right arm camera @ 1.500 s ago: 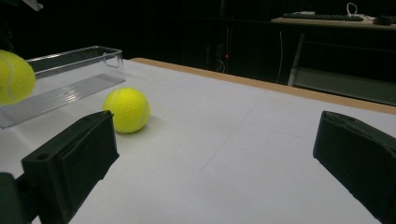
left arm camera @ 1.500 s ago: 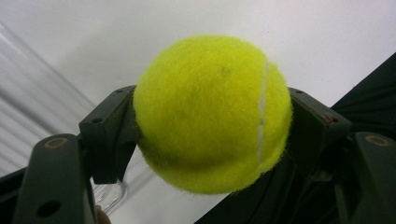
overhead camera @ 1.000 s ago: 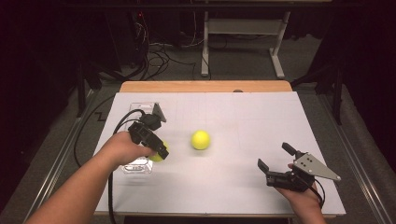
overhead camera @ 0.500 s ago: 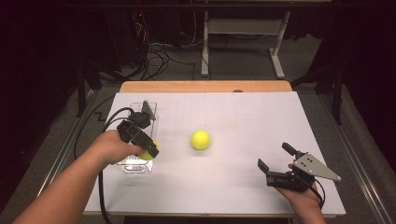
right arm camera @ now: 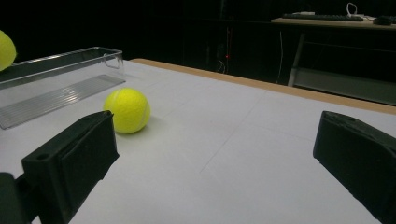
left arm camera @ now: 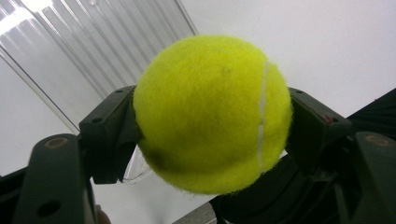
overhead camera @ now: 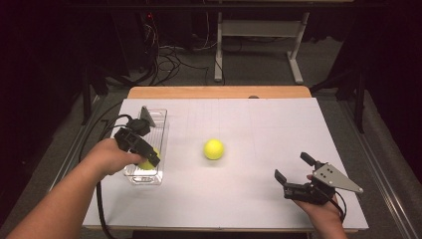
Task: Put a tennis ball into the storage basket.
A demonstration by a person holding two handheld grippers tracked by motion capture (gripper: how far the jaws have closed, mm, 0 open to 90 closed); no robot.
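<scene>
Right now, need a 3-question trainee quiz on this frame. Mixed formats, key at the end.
1. True or false: the left tongs grip a tennis ball.
2. The held ball hangs over which thing? A) clear plastic bin B) wooden table edge C) floor
3. Fill in: the right tongs are ____, holding nothing, and the second tennis ball lies loose on the white tabletop.

Key: 1 true; 2 A; 3 open.

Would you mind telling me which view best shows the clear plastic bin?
The high view: the clear bin shows whole, at the table's left. The right tool's view shows its side wall from low; the left tool's view shows just its ribbed floor.
</scene>
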